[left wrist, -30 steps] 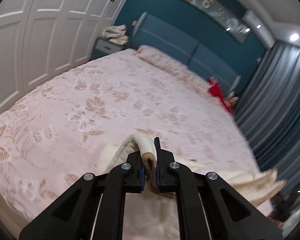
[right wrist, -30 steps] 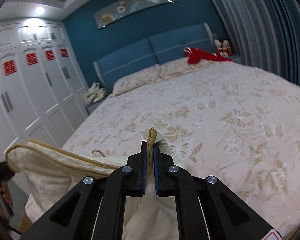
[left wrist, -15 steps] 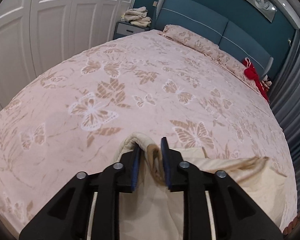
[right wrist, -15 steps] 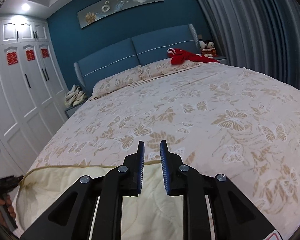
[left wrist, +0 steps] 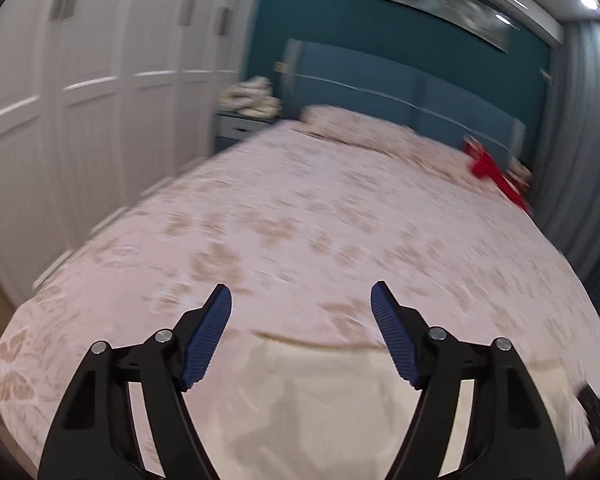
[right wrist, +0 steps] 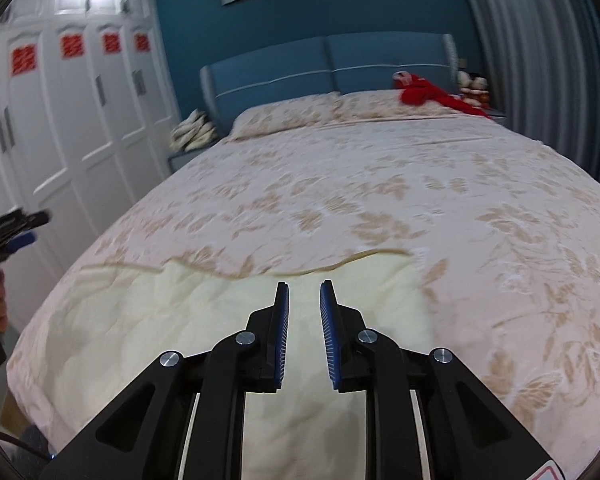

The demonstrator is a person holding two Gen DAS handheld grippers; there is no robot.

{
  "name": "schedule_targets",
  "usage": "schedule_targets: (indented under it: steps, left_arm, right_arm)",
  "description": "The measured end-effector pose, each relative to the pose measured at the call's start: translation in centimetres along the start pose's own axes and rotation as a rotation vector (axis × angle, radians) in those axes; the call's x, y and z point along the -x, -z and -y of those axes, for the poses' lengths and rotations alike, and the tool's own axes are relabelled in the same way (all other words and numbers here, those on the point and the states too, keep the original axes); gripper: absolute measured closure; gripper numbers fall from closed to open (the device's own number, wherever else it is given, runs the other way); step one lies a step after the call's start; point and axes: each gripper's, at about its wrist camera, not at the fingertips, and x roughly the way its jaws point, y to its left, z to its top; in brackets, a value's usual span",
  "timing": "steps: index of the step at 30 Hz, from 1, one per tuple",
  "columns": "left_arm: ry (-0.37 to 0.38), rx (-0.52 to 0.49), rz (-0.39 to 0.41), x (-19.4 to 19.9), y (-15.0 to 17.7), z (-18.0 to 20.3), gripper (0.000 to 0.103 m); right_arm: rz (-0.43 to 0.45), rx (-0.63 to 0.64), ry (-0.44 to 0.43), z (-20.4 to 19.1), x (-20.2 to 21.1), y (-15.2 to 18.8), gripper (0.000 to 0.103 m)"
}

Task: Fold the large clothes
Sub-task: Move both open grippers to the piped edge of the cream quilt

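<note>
My left tongs (left wrist: pixel 300 308) are swinging wider right now, nothing between the blue ribbed pads; my right tongs (right wrist: pixel 303 296) stand a little apart, empty too. Under both lies the big cream quilted cover with the tan piped hem (right wrist: pixel 228 320), flat on the foot end of the bed with the pale butterfly-print bedspread (right wrist: pixel 380 184), its hem (left wrist: pixel 320 345) running crosswise just ahead of my fingertips.

I reckon this is the let-go after laying a fold. To do it well I'd clear both pads of the cloth without snagging it, then check that the hem lies straight; on the right view it waves a bit, so it wants smoothing.

Room: plenty of bare bedspread ahead, up to the pillows and the red soft toy (right wrist: pixel 424 94). White wardrobe doors (left wrist: pixel 80 120) crowd the left side, grey curtains (right wrist: pixel 548 80) the right.
</note>
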Motion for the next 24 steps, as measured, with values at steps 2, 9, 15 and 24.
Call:
schedule_targets:
  steps: [2, 9, 15, 24]
  left_arm:
    - [0.055, -0.057, -0.037, -0.2, 1.4, 2.7, 0.034]
    - [0.126, -0.176, -0.205, -3.6, 7.5, 9.3, 0.034]
    - [0.087, -0.166, -0.291, -6.9, 9.9, 9.8, 0.035]
    - [0.066, -0.137, -0.322, -9.6, 10.9, 9.2, 0.035]
  right_arm:
    - [-0.014, 0.068, -0.015, -2.0, -0.7, 0.2, 0.085]
    - [-0.086, 0.060, -0.004, -1.9, -4.0, 1.0, 0.085]
    - [-0.144, 0.020, 0.036, -0.2, -7.0, 1.9, 0.085]
    - [-0.173, -0.003, 0.056, 0.7, -9.4, 2.6, 0.087]
